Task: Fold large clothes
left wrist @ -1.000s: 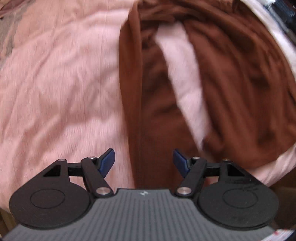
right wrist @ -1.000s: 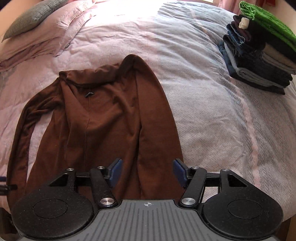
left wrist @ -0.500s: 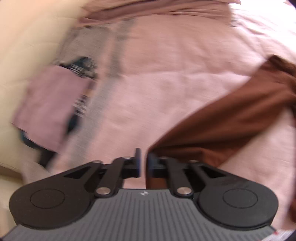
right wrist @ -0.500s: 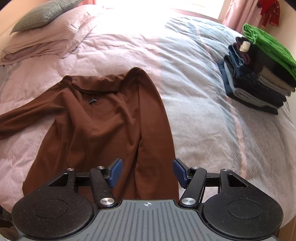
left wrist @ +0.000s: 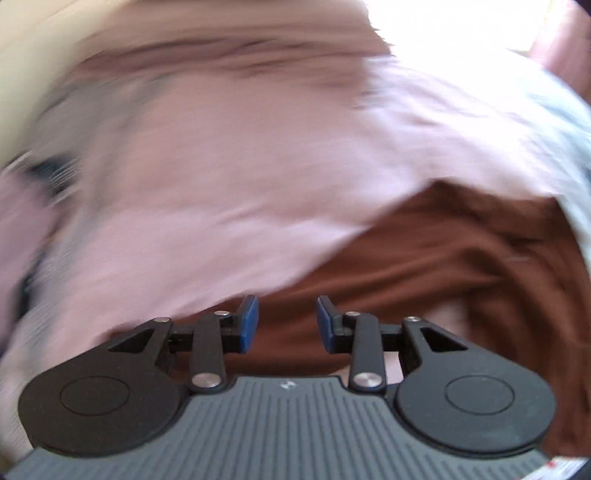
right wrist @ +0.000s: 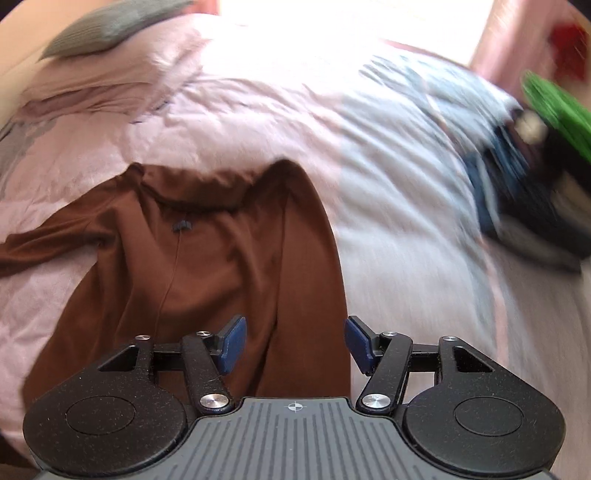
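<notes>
A brown long-sleeved garment (right wrist: 221,258) lies flat on the pink bed cover (right wrist: 258,122), collar away from me, its left sleeve stretched out to the left. My right gripper (right wrist: 293,343) hovers open over the garment's near right part, nothing between its blue pads. In the blurred left wrist view my left gripper (left wrist: 287,323) is open above the brown garment (left wrist: 443,266), holding nothing.
A stack of folded clothes (right wrist: 535,177) with a green item on top sits at the right of the bed. A grey pillow (right wrist: 110,26) and pink pillows lie at the far left. A pale wall (left wrist: 44,55) borders the bed on the left.
The left gripper shut on the sleeve end, drew it out to the left, and has now opened and let it go. The right gripper stayed open and moved a little closer to the garment.
</notes>
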Available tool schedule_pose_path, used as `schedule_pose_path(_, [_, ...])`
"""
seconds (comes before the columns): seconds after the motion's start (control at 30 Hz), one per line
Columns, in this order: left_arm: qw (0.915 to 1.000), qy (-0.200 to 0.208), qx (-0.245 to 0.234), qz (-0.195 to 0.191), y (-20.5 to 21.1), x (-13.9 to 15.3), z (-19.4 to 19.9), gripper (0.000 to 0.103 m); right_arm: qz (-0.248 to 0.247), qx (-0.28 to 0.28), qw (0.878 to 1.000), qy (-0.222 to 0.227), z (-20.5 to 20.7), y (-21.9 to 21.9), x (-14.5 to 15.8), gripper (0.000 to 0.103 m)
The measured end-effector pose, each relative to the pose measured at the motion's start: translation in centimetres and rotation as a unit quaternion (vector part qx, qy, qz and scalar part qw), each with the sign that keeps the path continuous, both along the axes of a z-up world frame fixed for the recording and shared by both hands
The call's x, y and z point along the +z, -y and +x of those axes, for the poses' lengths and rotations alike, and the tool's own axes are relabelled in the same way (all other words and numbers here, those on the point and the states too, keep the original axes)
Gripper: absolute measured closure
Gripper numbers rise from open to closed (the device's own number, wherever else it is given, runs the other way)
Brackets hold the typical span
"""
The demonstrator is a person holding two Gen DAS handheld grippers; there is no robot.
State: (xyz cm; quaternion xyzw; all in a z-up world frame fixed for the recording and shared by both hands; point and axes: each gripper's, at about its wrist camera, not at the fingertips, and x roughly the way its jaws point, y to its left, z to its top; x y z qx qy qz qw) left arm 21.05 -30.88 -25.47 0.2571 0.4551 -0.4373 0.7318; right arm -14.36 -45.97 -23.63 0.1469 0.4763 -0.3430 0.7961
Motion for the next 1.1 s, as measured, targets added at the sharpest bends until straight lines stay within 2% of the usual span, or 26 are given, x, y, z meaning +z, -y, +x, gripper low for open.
schedule_pose_path(0.07, [0.997, 0.023, -0.072, -0.017, 4.7, -0.9, -3.2, 0.073, -0.035, 0.047, 0.998, -0.005, 2.0, 2.4, -1.5, 0.046])
schedule_pose_path(0.17, [0.9807, 0.083, -0.173, -0.037, 10.9, -2.8, -7.5, 0.073, -0.081, 0.109, 0.991, -0.003, 4.6, 6.0, -3.6, 0.046])
schedule_pose_path(0.23, [0.9638, 0.12, -0.234, -0.043, 14.3, -4.2, -9.7, 0.072, -0.105, 0.151, 0.983, 0.003, 6.0, 8.0, -5.0, 0.046])
schedule_pose_path(0.33, [0.9291, 0.18, -0.321, -0.035, 17.9, -6.9, -11.7, 0.072, -0.144, 0.228, 0.963, -0.014, 8.2, 9.6, -7.6, 0.046])
schedule_pose_path(0.43, [0.8896, 0.245, -0.386, -0.002, 19.9, -10.1, -13.1, 0.07, -0.196, 0.332, 0.921, -0.054, 9.8, 9.6, -10.8, 0.046])
schedule_pose_path(0.5, [0.8593, 0.277, -0.43, 0.009, 20.1, -12.1, -13.7, 0.068, -0.234, 0.394, 0.885, -0.082, 10.5, 9.0, -13.3, 0.046])
schedule_pose_path(0.53, [0.8427, 0.299, -0.448, 0.016, 20.2, -12.9, -14.0, 0.064, -0.253, 0.42, 0.866, -0.094, 10.7, 9.0, -14.7, 0.046])
schedule_pose_path(0.6, [0.8114, 0.336, -0.477, 0.029, 20.6, -14.6, -14.4, 0.063, -0.278, 0.451, 0.841, -0.106, 11.3, 9.2, -16.5, 0.046])
schedule_pose_path(0.7, [0.7917, 0.348, -0.501, 0.03, 21.3, -15.9, -14.5, 0.062, -0.298, 0.488, 0.812, -0.116, 12.0, 9.8, -19.0, 0.046])
schedule_pose_path(0.73, [0.7801, 0.357, -0.513, 0.027, 21.4, -16.3, -14.6, 0.062, -0.3, 0.506, 0.801, -0.114, 12.1, 9.9, -19.5, 0.049])
schedule_pose_path(0.77, [0.7681, 0.367, -0.524, 0.023, 21.5, -16.7, -14.7, 0.062, -0.295, 0.524, 0.792, -0.105, 12.1, 10.0, -19.7, 0.07])
schedule_pose_path(0.8, [0.7561, 0.373, -0.537, 0.023, 21.5, -17.1, -14.8, 0.07, -0.284, 0.532, 0.791, -0.103, 12.3, 10.3, -19.6, 0.084])
schedule_pose_path(0.83, [0.7504, 0.367, -0.549, 0.022, 21.5, -17.1, -14.7, 0.079, -0.27, 0.53, 0.798, -0.094, 12.5, 10.8, -19.4, 0.102])
schedule_pose_path(0.87, [0.7519, 0.355, -0.555, 0.022, 21.7, -17.0, -14.6, 0.095, -0.251, 0.516, 0.816, -0.069, 12.8, 11.5, -18.5, 0.102])
schedule_pose_path(0.9, [0.7603, 0.343, -0.551, 0.017, 22.0, -16.7, -14.4, 0.094, -0.22, 0.487, 0.844, -0.036, 13.1, 12.9, -17.2, 0.102])
schedule_pose_path(0.93, [0.7743, 0.327, -0.542, 0.008, 22.4, -16.0, -13.8, 0.095, -0.188, 0.448, 0.874, -0.003, 13.4, 14.5, -15.8, 0.103])
schedule_pose_path(0.97, [0.7986, 0.303, -0.52, -0.006, 23.4, -15.1, -13.0, 0.096, -0.158, 0.403, 0.901, 0.03, 14.0, 16.5, -14.3, 0.103])
schedule_pose_path(1.0, [0.8254, 0.282, -0.489, -0.018, 24.5, -14.1, -12.1, 0.096, -0.137, 0.364, 0.92, 0.052, 14.3, 18.2, -13.5, 0.103])
schedule_pose_path(1.03, [0.8555, 0.25, -0.453, -0.029, 26.0, -13.0, -10.9, 0.096, -0.12, 0.331, 0.933, 0.071, 14.6, 19.9, -12.9, 0.103])
schedule_pose_path(1.07, [0.8782, 0.226, -0.42, -0.039, 27.3, -12.2, -9.8, 0.096, -0.1, 0.3, 0.945, 0.087, 15.0, 21.6, -12.4, 0.103])
schedule_pose_path(1.1, [0.8974, 0.202, -0.389, -0.049, 28.7, -11.5, -8.7, 0.096, -0.081, 0.272, 0.954, 0.097, 15.3, 23.1, -12.3, 0.103])
